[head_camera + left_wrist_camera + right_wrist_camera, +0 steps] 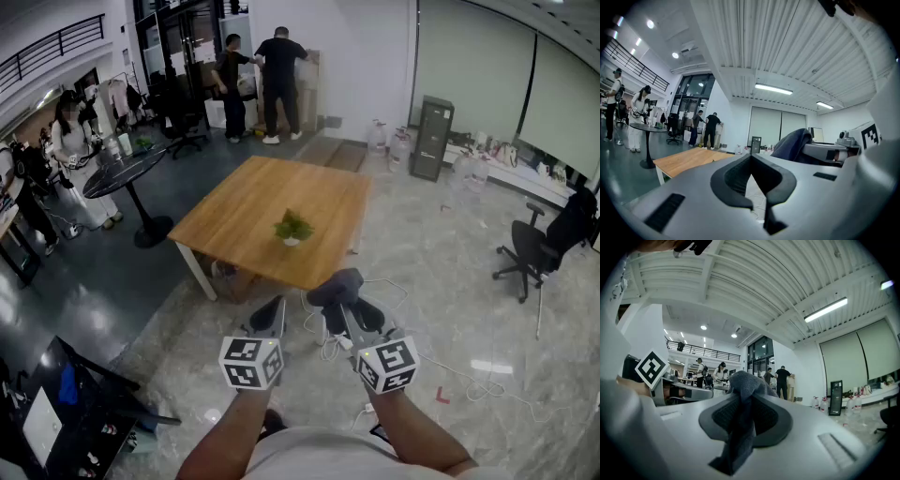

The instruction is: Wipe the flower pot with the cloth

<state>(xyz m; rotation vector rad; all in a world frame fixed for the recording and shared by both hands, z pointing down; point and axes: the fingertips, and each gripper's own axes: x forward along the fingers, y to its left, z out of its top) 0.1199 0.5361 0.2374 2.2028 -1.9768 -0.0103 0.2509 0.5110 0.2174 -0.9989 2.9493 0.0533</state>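
Step in hand, my read: carry cloth over to flower pot; wiping not begun.

R gripper: jaws pinching the grey cloth, wad bulging past the tips, tail hanging below. L gripper: jaws pressed together, nothing betw. them. Both abt level, side by side, close to person's body.

To do it well:
- Hold R pinch firm so cloth doesn't slip en route.
- Lead w/ the wad, not bare jaw tips, on reaching pot.
- Pot looks small + light, so prob. skids or tips under a wipe. L gripper likely should open & steady it first.
- Mind the leaves.

Pot posn: white, w/ small green plant, upright on wooden table, toward near edge. Well apart from both jaws, ahead of them across open floor, roughly betw. the two grippers in head view.
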